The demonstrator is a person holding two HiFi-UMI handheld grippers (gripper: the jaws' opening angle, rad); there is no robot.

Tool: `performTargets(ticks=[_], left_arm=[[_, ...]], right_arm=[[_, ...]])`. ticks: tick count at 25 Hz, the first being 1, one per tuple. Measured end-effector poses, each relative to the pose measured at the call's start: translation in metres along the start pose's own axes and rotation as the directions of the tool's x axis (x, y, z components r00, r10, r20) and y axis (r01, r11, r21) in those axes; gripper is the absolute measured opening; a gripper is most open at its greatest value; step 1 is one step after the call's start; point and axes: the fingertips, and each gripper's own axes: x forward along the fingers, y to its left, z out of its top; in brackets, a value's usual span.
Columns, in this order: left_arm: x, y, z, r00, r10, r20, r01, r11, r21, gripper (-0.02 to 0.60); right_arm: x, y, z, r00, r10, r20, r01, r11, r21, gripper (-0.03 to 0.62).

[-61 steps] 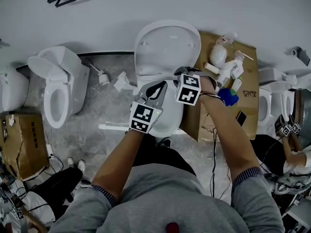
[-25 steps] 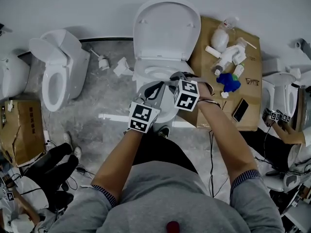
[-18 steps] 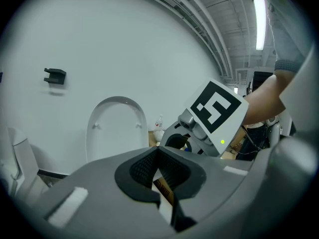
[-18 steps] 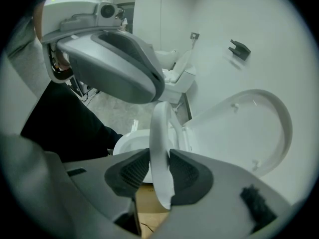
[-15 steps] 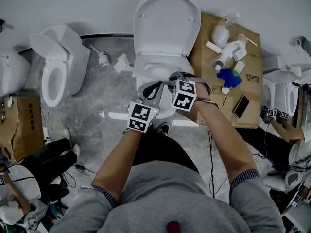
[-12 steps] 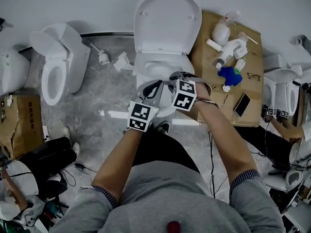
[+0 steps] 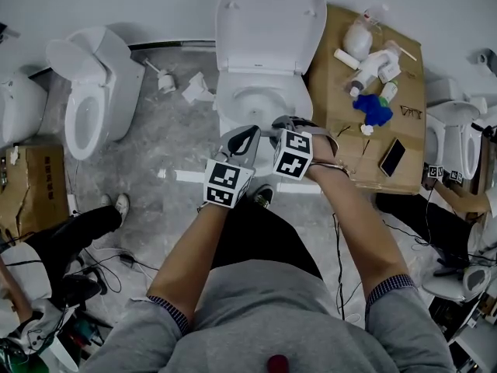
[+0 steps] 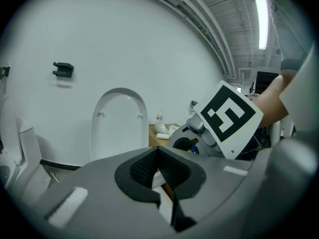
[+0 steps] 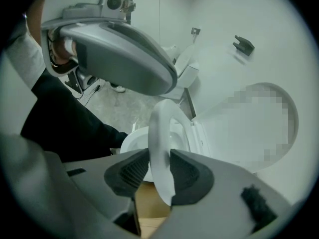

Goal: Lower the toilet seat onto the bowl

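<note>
1. Two grippers, each with one marker cube. The left gripper [image 8: 158, 152] has its jaws closed tip to tip on nothing. The right gripper [image 9: 159, 172] has its jaws clamped on the front rim of the single toilet seat [image 9: 160, 128].
2. The seat stands edge-on in the right jaws, tilted and raised off the bowl [image 9: 130, 142] below them. One lid [image 7: 268, 22] stands upright beyond the jaws, against the wall [image 7: 155, 6].
3. Further toilets: one whole [image 7: 93, 107] well left of the jaws, one cut by the frame edge [image 7: 15, 111] beyond it, and at least one [image 7: 436, 142] far right.
4. The left gripper's grey body hangs just beside the right jaws, over the bowl's front.
5. Right of the jaws stands one cardboard table [image 7: 334, 99]. It carries some four white bottles [image 7: 356, 41], one blue cloth [image 7: 373, 109], one phone [image 7: 392, 156] and one pair of glasses [image 7: 411, 113].
6. One cardboard box [image 7: 27, 189] stands far left of the jaws, and a seated person's legs [image 7: 70, 235] lie just below it.
7. The floor [image 7: 163, 146] is mottled grey. The white wall carries a black bracket [image 8: 63, 69].
</note>
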Motion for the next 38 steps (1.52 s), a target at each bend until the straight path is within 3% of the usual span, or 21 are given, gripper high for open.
performTargets(ticks=[20, 38], left_arm=[[-0.002, -0.001, -0.079, 0.997, -0.014, -0.075, 0.008, 0.997, -0.075, 0.006], [0.003, 0.002, -0.146, 0.99, -0.014, -0.14, -0.007, 0.988, -0.151, 0.006]], right_arm=[[0.052, 0.073, -0.016, 0.997, 0.079, 0.013, -0.08, 0.994, 0.078, 0.163], [0.106, 0.122, -0.034, 0.979, 0.195, 0.054, -0.202, 0.949, 0.241, 0.144]])
